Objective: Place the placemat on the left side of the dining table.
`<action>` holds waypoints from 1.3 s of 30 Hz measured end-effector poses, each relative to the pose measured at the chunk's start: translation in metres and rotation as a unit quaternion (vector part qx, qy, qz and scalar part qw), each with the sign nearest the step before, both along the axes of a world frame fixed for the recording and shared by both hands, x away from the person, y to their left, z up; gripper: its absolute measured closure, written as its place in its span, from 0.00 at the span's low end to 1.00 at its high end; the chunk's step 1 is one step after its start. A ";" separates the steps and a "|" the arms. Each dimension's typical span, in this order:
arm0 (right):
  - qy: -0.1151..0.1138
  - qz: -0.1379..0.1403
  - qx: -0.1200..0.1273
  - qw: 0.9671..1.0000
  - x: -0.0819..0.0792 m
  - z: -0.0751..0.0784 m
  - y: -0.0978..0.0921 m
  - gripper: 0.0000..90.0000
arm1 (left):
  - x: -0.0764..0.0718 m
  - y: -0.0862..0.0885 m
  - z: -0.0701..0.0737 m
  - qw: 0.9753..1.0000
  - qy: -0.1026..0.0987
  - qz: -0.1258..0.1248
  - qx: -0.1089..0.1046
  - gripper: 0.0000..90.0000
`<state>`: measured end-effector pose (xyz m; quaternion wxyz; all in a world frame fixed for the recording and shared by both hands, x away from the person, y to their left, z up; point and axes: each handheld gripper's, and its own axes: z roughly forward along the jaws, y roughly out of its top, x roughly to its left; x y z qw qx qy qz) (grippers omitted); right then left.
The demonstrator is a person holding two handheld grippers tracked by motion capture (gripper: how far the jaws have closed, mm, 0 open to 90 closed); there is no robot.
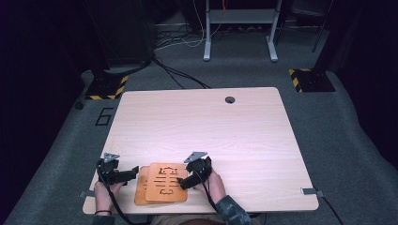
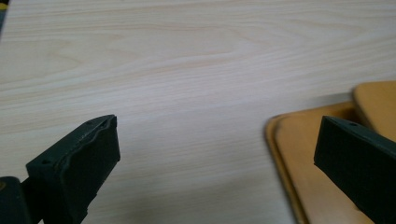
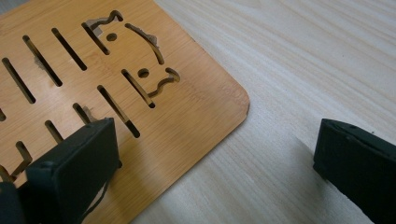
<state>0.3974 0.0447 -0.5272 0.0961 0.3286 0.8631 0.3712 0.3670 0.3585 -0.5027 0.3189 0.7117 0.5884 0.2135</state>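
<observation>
Boards sit stacked at the near edge of the worktop (image 1: 202, 122) in the high view: a cut-out board (image 1: 165, 182) lies on top of a plain board (image 1: 141, 187), the top one shifted right so the lower one's left margin shows. The left hand-held gripper (image 1: 133, 173) points at the stack's left side, the right hand-held gripper (image 1: 184, 183) at its right side. No container is on the worktop, so nothing is held in one.

In the left gripper view the jaws stand wide apart and hold nothing; one hangs over bare wood, the other over the plain board (image 2: 299, 158), whose rounded edge lies between them. A corner of the cut-out board (image 2: 378, 100) shows at far right.

In the right gripper view the jaws are likewise spread and empty, straddling the rounded corner of the cut-out board (image 3: 154, 93), one jaw above its slots, the other over bare wood.

To lift the top board cleanly, the right jaws should probably drop level with its edge and close on the solid margin, not a slot, while the left steadies the lower board.
</observation>
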 end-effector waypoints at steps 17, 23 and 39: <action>-0.002 -0.002 0.001 1.000 0.000 0.000 0.000 0.00 | -0.006 -0.046 0.008 0.995 0.031 -0.092 -0.013 0.01; -0.002 -0.002 0.001 1.000 0.000 0.000 0.000 0.00 | -0.007 -0.060 0.006 0.992 0.045 -0.113 -0.032 0.03; -0.002 -0.002 0.001 1.000 0.001 0.000 0.000 0.00 | -0.003 -0.078 -0.004 0.992 0.057 -0.110 -0.023 0.09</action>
